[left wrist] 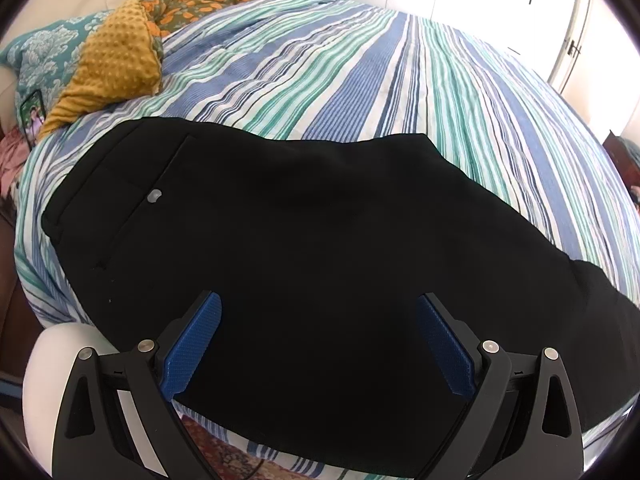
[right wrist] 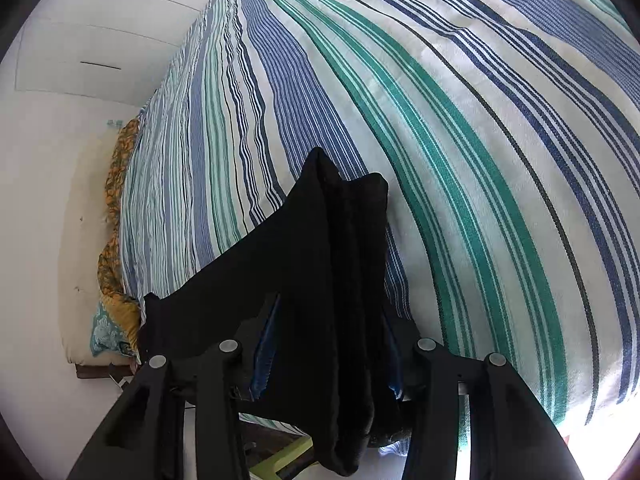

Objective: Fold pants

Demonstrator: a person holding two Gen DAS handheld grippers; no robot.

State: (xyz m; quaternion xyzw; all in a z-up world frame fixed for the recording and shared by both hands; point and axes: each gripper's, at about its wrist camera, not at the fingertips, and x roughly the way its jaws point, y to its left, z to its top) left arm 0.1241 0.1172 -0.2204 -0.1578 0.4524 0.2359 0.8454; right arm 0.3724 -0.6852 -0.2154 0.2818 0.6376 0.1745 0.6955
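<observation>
Black pants lie spread flat across the striped bed cover, waistband and buttoned back pocket at the left. My left gripper hovers over their near edge, open, blue pads wide apart and holding nothing. In the right wrist view a bunched fold of the pants rises between the fingers of my right gripper. Both its blue pads show beside the cloth without pressing on it. The cloth hangs loose toward the camera.
A mustard dotted blanket, a teal pillow and a phone lie at the bed's left end. White wardrobe doors stand behind the bed. A patterned rug shows below the near bed edge.
</observation>
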